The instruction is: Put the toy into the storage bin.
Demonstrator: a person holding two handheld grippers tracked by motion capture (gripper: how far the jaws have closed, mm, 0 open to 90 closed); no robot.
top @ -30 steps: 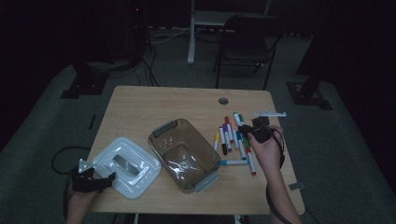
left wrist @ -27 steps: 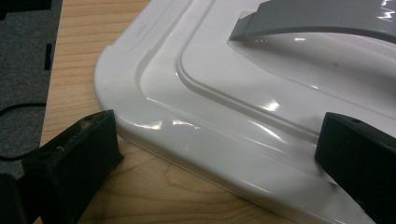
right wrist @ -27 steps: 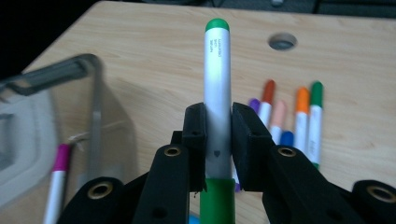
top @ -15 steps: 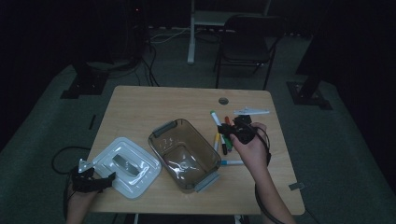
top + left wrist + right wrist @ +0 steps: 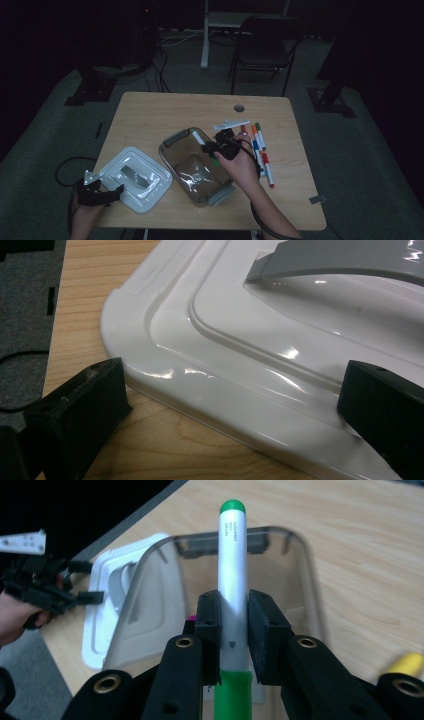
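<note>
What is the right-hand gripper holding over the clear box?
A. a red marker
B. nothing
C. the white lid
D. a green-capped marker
D: in the right gripper view the right gripper pinches a white marker with a green cap above the clear box.

The green marker's (image 5: 233,580) lower end is cut off by the frame edge.

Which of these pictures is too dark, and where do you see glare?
The high view is dim, the room behind the table almost black. The left gripper view is bright, with glare streaks on the glossy white lid. The right gripper view is well lit, the green marker sharp, and the clear bin shows faint reflections.
</note>
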